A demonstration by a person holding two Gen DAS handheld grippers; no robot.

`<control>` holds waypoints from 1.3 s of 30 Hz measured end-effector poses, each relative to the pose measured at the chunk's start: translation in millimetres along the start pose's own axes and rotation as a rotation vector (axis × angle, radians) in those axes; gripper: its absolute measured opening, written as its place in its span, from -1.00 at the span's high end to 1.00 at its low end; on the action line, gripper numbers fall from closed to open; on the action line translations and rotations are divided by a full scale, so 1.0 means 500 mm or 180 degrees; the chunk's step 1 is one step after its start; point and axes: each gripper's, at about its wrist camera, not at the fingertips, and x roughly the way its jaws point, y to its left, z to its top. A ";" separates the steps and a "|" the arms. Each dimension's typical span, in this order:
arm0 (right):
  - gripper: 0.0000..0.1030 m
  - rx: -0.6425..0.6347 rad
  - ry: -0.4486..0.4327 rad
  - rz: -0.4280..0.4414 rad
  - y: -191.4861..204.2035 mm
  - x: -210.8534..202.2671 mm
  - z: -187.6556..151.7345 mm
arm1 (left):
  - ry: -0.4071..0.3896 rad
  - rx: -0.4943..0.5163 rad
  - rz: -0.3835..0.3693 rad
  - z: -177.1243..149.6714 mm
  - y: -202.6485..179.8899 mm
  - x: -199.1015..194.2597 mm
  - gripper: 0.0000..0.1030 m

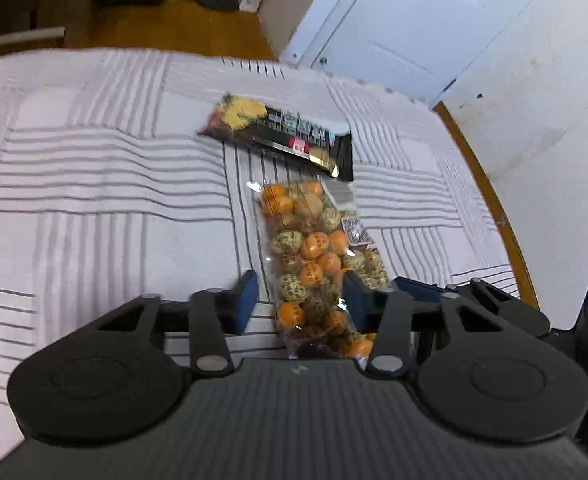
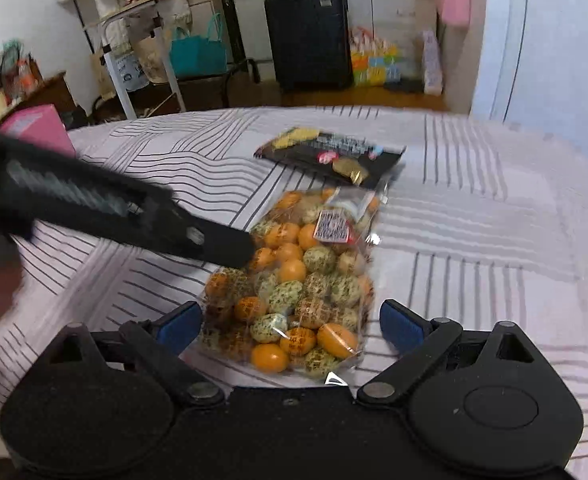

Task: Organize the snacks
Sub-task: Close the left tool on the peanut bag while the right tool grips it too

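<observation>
A clear bag of orange and speckled round snacks (image 1: 313,248) (image 2: 301,280) lies on the striped bed cover (image 1: 94,200). Its near end sits between the blue pads of my left gripper (image 1: 299,300). The right pad touches the bag, and a thin strip of cover shows at the left pad. In the right wrist view, a left gripper finger (image 2: 214,240) reaches the bag's left side. My right gripper (image 2: 292,326) stands open around the bag's near end, its pads at the bag's edges without squeezing it. A black snack packet (image 1: 286,136) (image 2: 333,152) lies just beyond the bag.
A wooden bed frame edge (image 1: 493,208) and a white door (image 1: 393,20) lie to the right. Beyond the bed stand a black suitcase (image 2: 309,36), a pink box (image 2: 38,128), a metal-legged table (image 2: 154,52) and colourful bags (image 2: 377,64) on the wooden floor.
</observation>
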 end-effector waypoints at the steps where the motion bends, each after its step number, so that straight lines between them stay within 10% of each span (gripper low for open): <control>1: -0.97 0.0078 0.0047 0.0079 -0.007 0.005 0.000 | 0.0045 -0.0021 -0.0008 -0.003 0.001 0.012 0.32; 9: -1.00 -0.0187 0.0144 -0.0140 0.034 0.030 -0.001 | 0.0068 -0.0585 -0.0361 -0.011 0.049 0.032 0.35; 19: -0.88 -0.0070 0.0049 -0.0658 0.065 0.038 -0.003 | 0.0128 -0.0450 -0.0358 -0.018 0.016 0.028 0.36; 39: -0.84 0.0529 -0.0087 -0.0586 0.140 -0.079 -0.038 | 0.0128 0.0013 0.0037 -0.073 -0.065 -0.131 0.36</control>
